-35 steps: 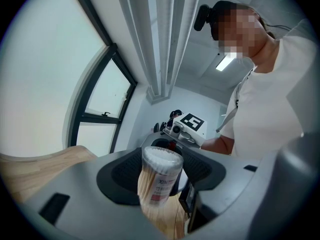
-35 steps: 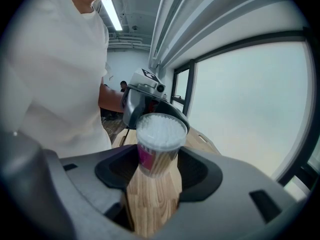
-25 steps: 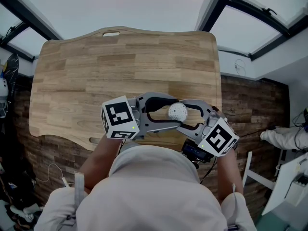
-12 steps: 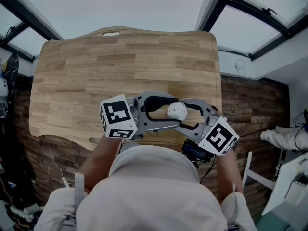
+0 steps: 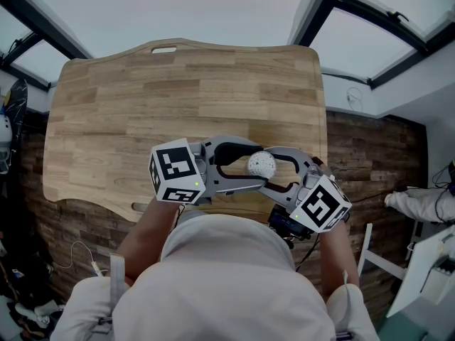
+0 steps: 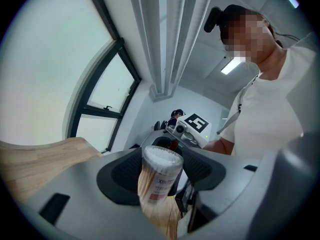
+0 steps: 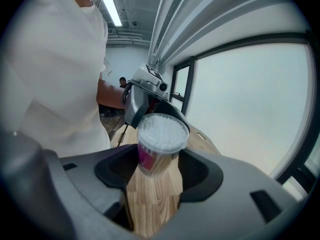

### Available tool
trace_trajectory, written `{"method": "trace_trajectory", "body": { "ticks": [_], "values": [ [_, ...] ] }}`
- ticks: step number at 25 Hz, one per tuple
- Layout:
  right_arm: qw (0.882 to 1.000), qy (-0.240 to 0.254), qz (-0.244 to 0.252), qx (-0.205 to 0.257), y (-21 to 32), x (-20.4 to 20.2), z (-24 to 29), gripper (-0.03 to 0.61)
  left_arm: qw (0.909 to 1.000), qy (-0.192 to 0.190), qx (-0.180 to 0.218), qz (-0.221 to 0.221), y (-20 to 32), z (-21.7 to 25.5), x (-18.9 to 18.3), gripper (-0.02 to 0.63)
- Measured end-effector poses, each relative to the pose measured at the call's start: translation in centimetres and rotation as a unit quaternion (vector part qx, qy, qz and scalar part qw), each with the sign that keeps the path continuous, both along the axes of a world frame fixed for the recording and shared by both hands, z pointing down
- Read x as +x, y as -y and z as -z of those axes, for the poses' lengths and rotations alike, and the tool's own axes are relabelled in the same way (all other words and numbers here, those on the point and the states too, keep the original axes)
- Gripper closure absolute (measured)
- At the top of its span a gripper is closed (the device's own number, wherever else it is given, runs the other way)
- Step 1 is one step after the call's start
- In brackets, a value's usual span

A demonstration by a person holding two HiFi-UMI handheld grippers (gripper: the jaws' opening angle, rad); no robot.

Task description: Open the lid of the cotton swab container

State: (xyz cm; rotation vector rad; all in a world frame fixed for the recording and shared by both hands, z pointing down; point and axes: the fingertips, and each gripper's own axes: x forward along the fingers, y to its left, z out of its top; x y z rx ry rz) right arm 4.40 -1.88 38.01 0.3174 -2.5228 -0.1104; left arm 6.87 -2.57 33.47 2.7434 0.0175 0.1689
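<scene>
**A:** Where's the cotton swab container (image 5: pixel 261 164)?

**B:** Over the near edge of the wooden table (image 5: pixel 178 98), right of the middle and close in front of the person's white shirt (image 5: pixel 234 283). From the head view you look straight down on its round top, white with swab tips, so it stands roughly upright. I can't tell whether its base rests on the wood or is lifted off it.

**A:** And the lid?

**B:** The clear lid (image 7: pixel 161 130) is on the container. The cotton tips show through it, with a pink label band just below.

**A:** What is the left gripper (image 6: pixel 159 184) doing?

**B:** It is clenched on the container. In the left gripper view the dark pads press the tube from both sides, with the sticks and printed label showing between them.

**A:** And the right gripper (image 7: pixel 157 171)?

**B:** It is grasping the same container. In the right gripper view the tube sits between the pads, touching both, with its lidded end tilted toward the camera. The two grippers come in from opposite sides, nose to nose around it.

**A:** Anything else nearby?

**B:** The left marker cube (image 5: pixel 176 174) and the right marker cube (image 5: pixel 321 206) sit just above the person's forearms. The rest of the tabletop is bare wood with a slot handle (image 5: pixel 164 49) at its far edge. Dark plank floor (image 5: pixel 370 155) runs to the right of the table.
</scene>
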Motion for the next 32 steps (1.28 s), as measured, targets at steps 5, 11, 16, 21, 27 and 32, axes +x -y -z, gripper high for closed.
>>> {"method": "trace_trajectory", "body": {
  "ticks": [5, 11, 16, 21, 27, 32],
  "values": [
    [1.000, -0.004, -0.003, 0.007, 0.1, 0.1, -0.2, 0.321, 1.0000, 0.005, -0.007, 0.001, 0.1, -0.3, 0.1, 0.353],
    [1.000, -0.010, -0.004, 0.014, 0.1, 0.2, -0.5, 0.319, 0.9999, 0.008, -0.011, 0.002, 0.1, -0.6, 0.2, 0.353],
    [1.000, -0.017, -0.003, 0.019, 0.2, 0.2, -0.7, 0.319, 0.9997, 0.012, -0.023, 0.000, 0.2, -0.8, 0.2, 0.353],
    [1.000, -0.003, -0.004, -0.008, 0.0, 0.2, -0.8, 0.319, 0.9998, 0.013, 0.012, -0.002, -0.1, -0.6, 0.2, 0.351],
    [0.998, 0.002, -0.003, -0.055, 0.4, 0.4, -0.7, 0.321, 0.9870, 0.026, 0.158, 0.019, 0.2, 0.8, 0.4, 0.353],
    [0.998, -0.023, 0.005, -0.059, 0.1, 0.3, -0.9, 0.321, 0.9802, 0.046, 0.192, -0.003, -0.4, 0.5, 0.7, 0.353]
  ]
}}
